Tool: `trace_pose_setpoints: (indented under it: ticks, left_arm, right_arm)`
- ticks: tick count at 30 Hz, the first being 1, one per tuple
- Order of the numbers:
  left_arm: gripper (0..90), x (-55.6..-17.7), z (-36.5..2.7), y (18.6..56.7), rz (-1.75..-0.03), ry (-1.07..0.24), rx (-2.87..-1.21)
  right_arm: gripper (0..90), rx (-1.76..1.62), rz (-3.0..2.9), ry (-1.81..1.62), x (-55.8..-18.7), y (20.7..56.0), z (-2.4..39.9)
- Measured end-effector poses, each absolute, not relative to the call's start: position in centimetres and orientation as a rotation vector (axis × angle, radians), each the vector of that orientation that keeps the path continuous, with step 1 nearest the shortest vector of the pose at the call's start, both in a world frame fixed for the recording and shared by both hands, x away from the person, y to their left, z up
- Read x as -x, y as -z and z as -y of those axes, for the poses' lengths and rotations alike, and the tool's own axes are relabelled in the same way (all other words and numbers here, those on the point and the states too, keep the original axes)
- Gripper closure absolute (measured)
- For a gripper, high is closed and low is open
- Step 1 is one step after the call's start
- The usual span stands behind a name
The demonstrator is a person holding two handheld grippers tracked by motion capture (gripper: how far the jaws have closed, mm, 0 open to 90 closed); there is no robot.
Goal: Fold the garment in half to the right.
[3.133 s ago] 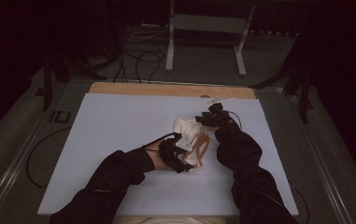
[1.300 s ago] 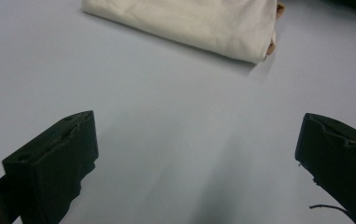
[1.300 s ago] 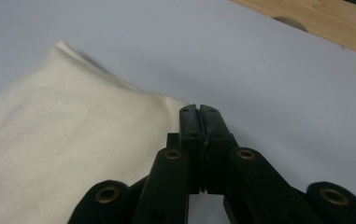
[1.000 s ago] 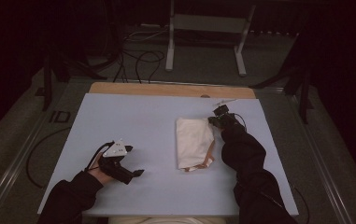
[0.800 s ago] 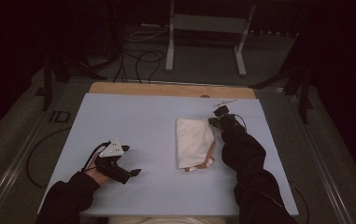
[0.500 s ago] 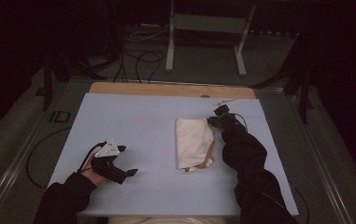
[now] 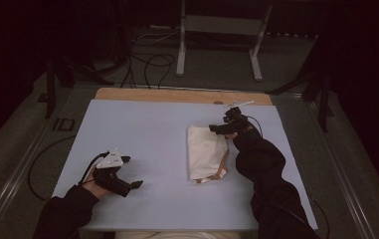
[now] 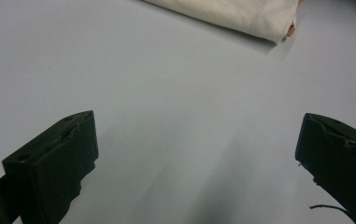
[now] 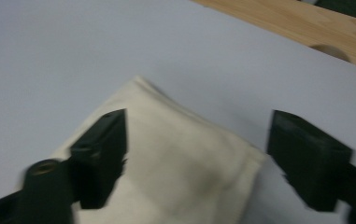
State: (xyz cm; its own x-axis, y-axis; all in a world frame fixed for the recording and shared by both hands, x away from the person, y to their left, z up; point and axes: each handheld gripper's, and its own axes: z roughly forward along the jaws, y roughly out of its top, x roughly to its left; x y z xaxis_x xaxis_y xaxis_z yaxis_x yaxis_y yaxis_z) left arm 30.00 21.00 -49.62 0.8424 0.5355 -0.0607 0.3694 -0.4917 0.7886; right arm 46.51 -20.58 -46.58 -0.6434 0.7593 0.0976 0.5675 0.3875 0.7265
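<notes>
Nearest you, at the lower left of the high view, your left gripper sits low over the pale blue table with its jaws wide apart and nothing between them. In the left gripper view those two black jaws frame bare tabletop, and the folded cloth lies well beyond them at the top edge of the frame. Nothing stands between that gripper and the cloth.

In the middle of the high view, slightly right of centre, the cloth lies flat as a cream rectangle, with a tan strap poking out at its lower right corner. Your right sleeve runs just beside its right edge.

At the cloth's upper right corner your right gripper hangs just above the fabric. Its jaws have just been opening and now stand apart, gripping nothing; in the right gripper view the cloth's corner lies beneath the gap between them, not pinched.

Farther off, a bare wooden strip edges the table's far side. Beyond it, in the upper part of the frame, cables trail on the dark floor beside a metal stand.
</notes>
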Motion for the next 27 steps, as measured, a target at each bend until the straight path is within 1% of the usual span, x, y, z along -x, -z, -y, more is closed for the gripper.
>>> trace_pose_setpoints:
  ticks: [11,13,26,27]
  left_arm:
    - [0.1,-29.8,-21.4,49.5,-0.657,-0.244,-2.133]
    - [0.1,-29.8,-21.4,49.4,-0.655,-0.245,-2.134]
    - [0.1,-29.6,-21.8,49.3,-0.661,-0.249,-2.13]
    - [0.1,-29.6,-21.8,49.3,-0.663,-0.25,-2.129]
  right_arm:
    - [12.9,-1.084,-2.453,-1.179,-45.3,45.3,18.9]
    - [10.3,-1.06,-2.456,-1.189,-44.9,45.0,18.8]
    - [10.3,-0.97,-2.472,-1.243,-41.7,43.7,20.0]
    - [10.3,-0.961,-2.469,-1.239,-41.0,43.8,20.5]
